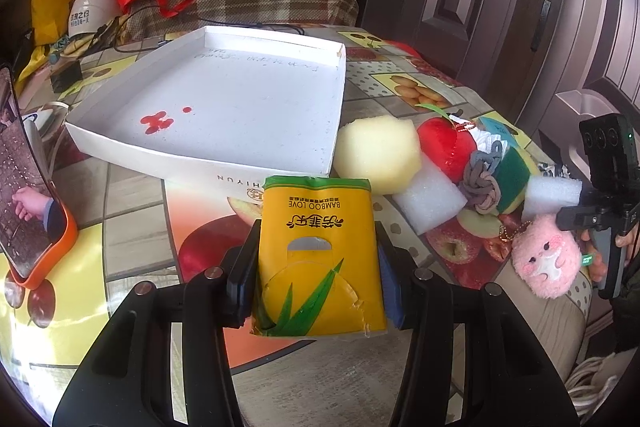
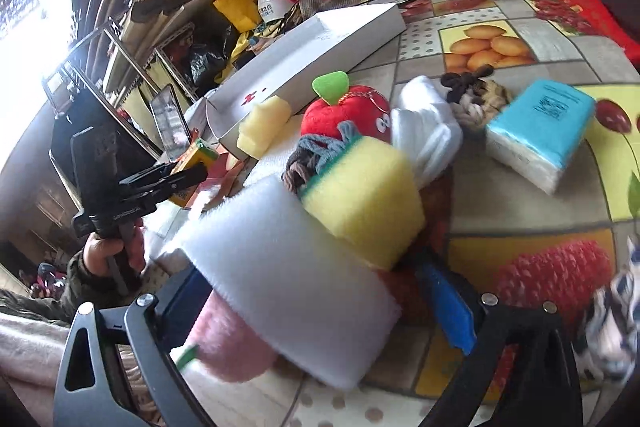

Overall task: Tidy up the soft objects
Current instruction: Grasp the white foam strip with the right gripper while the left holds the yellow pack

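We held the left hand-held gripper (image 1: 318, 259) closed on a yellow tissue pack (image 1: 320, 259), its two pads pressing the pack's sides, above the worktop (image 1: 132, 195) and just in front of the near wall of the white shallow box (image 1: 224, 103). The box lay empty of soft things, with only a red stain (image 1: 157, 121) on its floor.

To the right of the box the soft things sat crowded together on the worktop: a pale yellow sponge (image 1: 378, 155) touching the box's near right corner, a white foam block (image 1: 430, 195) in front of it, a red plush apple (image 1: 448, 147) behind, a knotted grey rope (image 1: 482, 183), a green-and-yellow scouring sponge (image 1: 514, 179), and a pink plush toy (image 1: 546, 263) nearest the worktop's edge.

Our right hand-held gripper (image 2: 320, 307) stood wide open over this pile, its jaws on either side of a large white foam pad (image 2: 288, 279) that lay over the pink plush; whether the pads touched the foam we could not tell, as the view was blurred. Just beyond it sat the green-and-yellow sponge, then the apple, a white cloth bundle (image 2: 426, 135) and, apart to the right, a blue tissue pack (image 2: 540, 131). A phone in an orange stand (image 1: 32, 203) stood at the worktop's left.
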The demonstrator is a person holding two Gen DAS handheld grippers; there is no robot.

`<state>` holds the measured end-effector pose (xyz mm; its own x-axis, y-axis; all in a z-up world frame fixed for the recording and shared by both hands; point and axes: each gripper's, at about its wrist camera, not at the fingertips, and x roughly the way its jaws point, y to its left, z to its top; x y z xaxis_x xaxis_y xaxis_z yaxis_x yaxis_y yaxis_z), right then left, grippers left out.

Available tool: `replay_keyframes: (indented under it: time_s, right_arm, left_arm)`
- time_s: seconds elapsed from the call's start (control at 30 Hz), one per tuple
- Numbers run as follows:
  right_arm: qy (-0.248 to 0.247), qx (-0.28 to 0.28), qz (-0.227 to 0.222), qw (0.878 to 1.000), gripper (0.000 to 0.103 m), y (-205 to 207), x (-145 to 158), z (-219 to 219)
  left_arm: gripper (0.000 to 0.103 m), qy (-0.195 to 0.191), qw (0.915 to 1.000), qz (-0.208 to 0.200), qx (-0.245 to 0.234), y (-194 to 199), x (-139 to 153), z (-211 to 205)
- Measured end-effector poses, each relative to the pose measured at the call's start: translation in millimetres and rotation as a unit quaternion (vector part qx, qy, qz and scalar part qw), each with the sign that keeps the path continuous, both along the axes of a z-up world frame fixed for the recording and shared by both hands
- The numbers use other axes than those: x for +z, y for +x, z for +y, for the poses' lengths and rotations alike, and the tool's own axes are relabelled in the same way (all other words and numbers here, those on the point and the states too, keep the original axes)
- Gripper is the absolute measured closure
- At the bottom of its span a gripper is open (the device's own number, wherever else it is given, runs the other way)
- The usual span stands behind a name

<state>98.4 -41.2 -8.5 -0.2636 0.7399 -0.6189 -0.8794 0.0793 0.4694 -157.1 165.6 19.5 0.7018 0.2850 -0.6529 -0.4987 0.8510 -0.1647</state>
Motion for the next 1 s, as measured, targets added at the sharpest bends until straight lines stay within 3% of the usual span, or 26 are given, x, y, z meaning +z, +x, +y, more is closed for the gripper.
replay_keyframes:
  time_s: [0.13, 0.3, 0.37, 0.53, 0.63, 0.87, 1.0]
  right_arm:
    - [0.018, 0.013, 0.052, 0.998, 0.005, 2, -5, -5]
    - [0.027, 0.005, 0.06, 0.998, 0.005, 0, -1, 0]
    - [0.032, 0.002, 0.064, 0.997, 0.011, 0, 2, 2]
    - [0.027, -0.007, 0.071, 0.997, 0.054, 6, 0, 13]
    - [0.021, -0.009, 0.068, 0.997, 0.059, 5, -5, 14]
    - [0.019, 0.002, -0.003, 1.0, 0.058, -11, 13, 19]
    - [-0.007, 0.04, -0.075, 0.996, 0.058, -28, 23, 44]
  left_arm:
    - [0.054, 0.0, 1.0, -0.002, 0.0, 0, 0, 0]
    - [0.054, 0.0, 1.0, -0.003, 0.0, -1, 0, 0]
    - [0.054, 0.0, 1.0, -0.003, 0.0, -1, 0, 0]
    - [0.054, -0.002, 1.0, -0.005, 0.0, -2, 0, 0]
    - [0.054, -0.003, 1.0, -0.006, 0.0, -2, 0, 0]
    - [0.054, -0.006, 1.0, -0.006, -0.003, -3, -1, 0]
    - [0.054, -0.007, 1.0, -0.006, -0.003, -2, -1, 1]
